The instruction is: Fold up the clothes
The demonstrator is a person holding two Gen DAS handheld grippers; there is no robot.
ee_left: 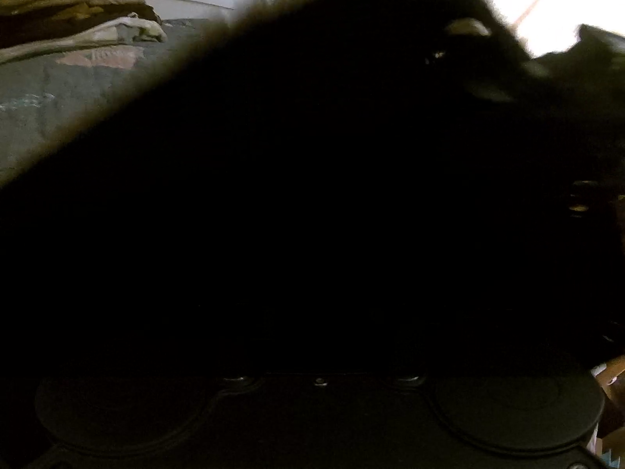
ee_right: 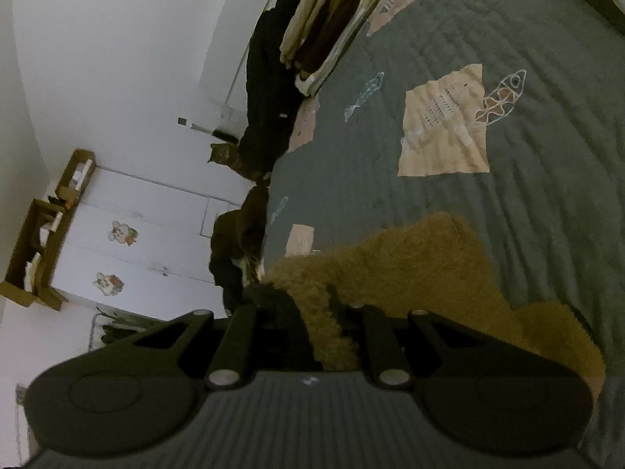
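Right tool (ee_right: 312,312): closed on the shaggy tan fleece garment (ee_right: 410,273) with a black lining.
Garment place: near edge of the grey-green quilted bed cover (ee_right: 527,39).
Left tool: hidden by dark cloth (ee_left: 312,195); its state cannot be told.
Far edge: stack of folded beige clothes (ee_right: 332,11).

Right tool (ee_right: 312,312) jaws nearly closed, pinching fabric; left tool fingers hidden in darkness.

One tan fleece garment (ee_right: 410,273) lay on one grey-green quilt (ee_right: 508,31); one stack of folded clothes (ee_right: 328,19) stood at its far edge. Two cardboard boxes (ee_right: 43,226) sat atop one white wardrobe (ee_right: 148,242); two animal stickers (ee_right: 123,232) marked its doors.
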